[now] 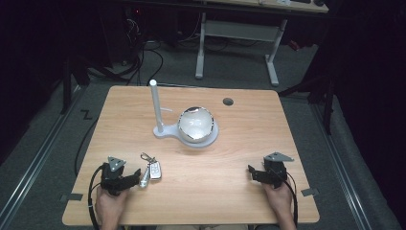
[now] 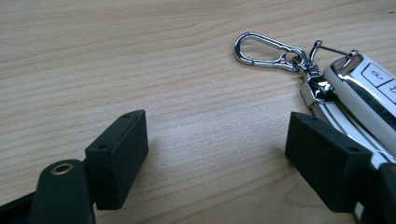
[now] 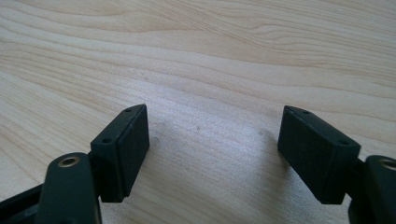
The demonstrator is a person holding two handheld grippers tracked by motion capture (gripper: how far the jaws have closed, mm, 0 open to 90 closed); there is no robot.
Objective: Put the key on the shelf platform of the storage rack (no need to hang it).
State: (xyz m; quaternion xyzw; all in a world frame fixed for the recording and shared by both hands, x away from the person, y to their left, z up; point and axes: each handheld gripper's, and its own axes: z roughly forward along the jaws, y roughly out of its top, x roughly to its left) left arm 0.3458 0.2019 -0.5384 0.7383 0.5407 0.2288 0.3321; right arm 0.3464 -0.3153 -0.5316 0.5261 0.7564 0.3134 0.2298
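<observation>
Both hands rest low on the table, left gripper gaping beside the key fob, right gripper gaping too.

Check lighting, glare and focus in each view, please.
High view: table lit, surroundings nearly black, glare on the shiny dome. Left gripper view: key fob and clip sharp, with bright reflections on the chrome. Right gripper view: even light, soft shadows under the right tool.
</observation>
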